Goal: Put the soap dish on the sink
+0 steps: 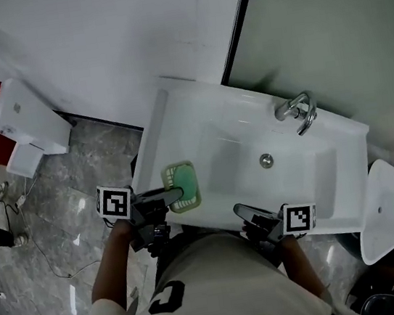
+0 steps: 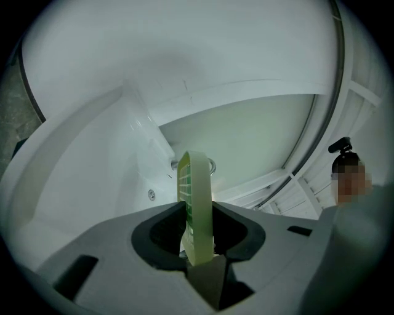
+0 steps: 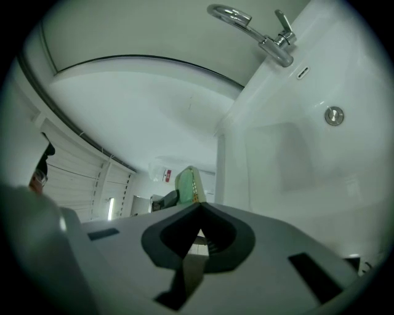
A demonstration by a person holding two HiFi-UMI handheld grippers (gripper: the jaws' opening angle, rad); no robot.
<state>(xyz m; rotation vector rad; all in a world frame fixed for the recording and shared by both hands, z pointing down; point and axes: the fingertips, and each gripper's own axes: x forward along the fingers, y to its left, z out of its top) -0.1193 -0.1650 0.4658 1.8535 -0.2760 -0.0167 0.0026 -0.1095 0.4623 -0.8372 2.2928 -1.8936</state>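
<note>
A pale green soap dish point(image 1: 183, 183) with a slatted top hangs over the left rim of the white sink point(image 1: 175, 112). My left gripper point(image 1: 175, 193) is shut on its near edge. In the left gripper view the soap dish point(image 2: 196, 203) stands on edge between the pads, with the basin behind it. My right gripper point(image 1: 243, 212) hovers at the sink's front edge, shut and empty. The right gripper view looks past the right gripper point(image 3: 198, 212) and shows the soap dish point(image 3: 188, 184) to its left. The chrome faucet point(image 1: 296, 110) and drain point(image 1: 265, 160) sit further back.
A second white basin point(image 1: 387, 205) leans on the floor to the right of the sink. White boxes point(image 1: 27, 123) stand on the marble floor at the left, with cables trailing nearby. A grey-green wall panel point(image 1: 332, 30) rises behind the faucet.
</note>
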